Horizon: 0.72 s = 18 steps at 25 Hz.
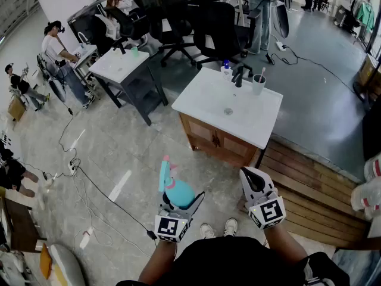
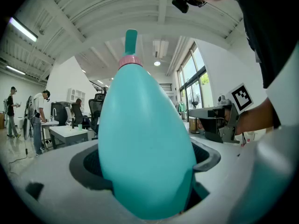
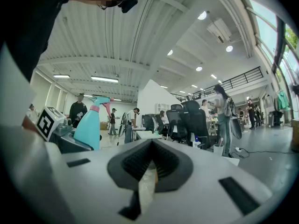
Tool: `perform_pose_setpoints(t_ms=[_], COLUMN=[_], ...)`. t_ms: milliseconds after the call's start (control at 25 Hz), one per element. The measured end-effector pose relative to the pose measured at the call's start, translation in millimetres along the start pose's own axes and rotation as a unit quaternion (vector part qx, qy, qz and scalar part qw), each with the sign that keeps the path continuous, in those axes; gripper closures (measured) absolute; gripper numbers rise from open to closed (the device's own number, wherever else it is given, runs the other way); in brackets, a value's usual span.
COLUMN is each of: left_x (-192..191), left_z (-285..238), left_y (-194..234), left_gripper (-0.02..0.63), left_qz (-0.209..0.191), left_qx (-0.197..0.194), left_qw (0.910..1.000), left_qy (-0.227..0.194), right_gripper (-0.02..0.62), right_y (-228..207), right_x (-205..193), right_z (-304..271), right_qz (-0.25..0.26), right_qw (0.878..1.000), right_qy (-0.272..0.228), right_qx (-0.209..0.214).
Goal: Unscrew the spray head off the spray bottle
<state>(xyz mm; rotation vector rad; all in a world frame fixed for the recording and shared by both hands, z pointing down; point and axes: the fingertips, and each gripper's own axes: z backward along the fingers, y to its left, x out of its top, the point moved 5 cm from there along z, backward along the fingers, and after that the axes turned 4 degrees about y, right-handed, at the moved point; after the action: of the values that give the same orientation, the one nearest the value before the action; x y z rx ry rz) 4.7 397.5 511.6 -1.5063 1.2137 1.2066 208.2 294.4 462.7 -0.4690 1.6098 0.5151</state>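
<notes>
1. Head view: the left gripper (image 1: 180, 201) is held low in front of the person, its jaws pinching the wide lower body of the teal spray bottle (image 1: 178, 191).
2. The spray head (image 1: 165, 171) is on the bottle, and its pink trigger (image 1: 167, 158) lies at the far end, away from the person.
3. The right gripper (image 1: 255, 180) is held beside the left one, clearly apart from it and from the bottle.
4. In the left gripper view the bottle's body (image 2: 145, 143) fills the gap between the two dark pads (image 2: 205, 158), which press on either side of it. A pink collar (image 2: 130, 60) and the teal neck rise above it.
5. The right gripper view shows that tool's jaws pressed together, with only a thin slit between them and nothing in it (image 3: 148, 171).
6. In that same view the bottle (image 3: 88, 125) stands upright off to the left, its head on top.
7. Ahead of both tools stands a wooden cabinet with a white sink top (image 1: 205, 103), a black faucet (image 1: 240, 75) and a cup (image 1: 258, 84) at its far edge.
8. Wooden steps (image 1: 309, 189) lie to the right.
</notes>
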Motion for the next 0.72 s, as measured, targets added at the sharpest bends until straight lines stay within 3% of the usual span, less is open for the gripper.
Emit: perform_pose_setpoints(t_ms=[720], left_x=[-5.5], left_z=[13.3], left_y=[29.3], left_gripper=[0.123], left_qz=[-0.008], left_qx=[-0.018], left_qw=[0.9997], left_qy=[0.011], right_gripper=[0.591], right_y=[19.9], right_x=[3.3], right_z=[-26.6], right_qz=[-0.016], right_qw=[1.000], right_qy=[-0.007], right_qx=[-0.014])
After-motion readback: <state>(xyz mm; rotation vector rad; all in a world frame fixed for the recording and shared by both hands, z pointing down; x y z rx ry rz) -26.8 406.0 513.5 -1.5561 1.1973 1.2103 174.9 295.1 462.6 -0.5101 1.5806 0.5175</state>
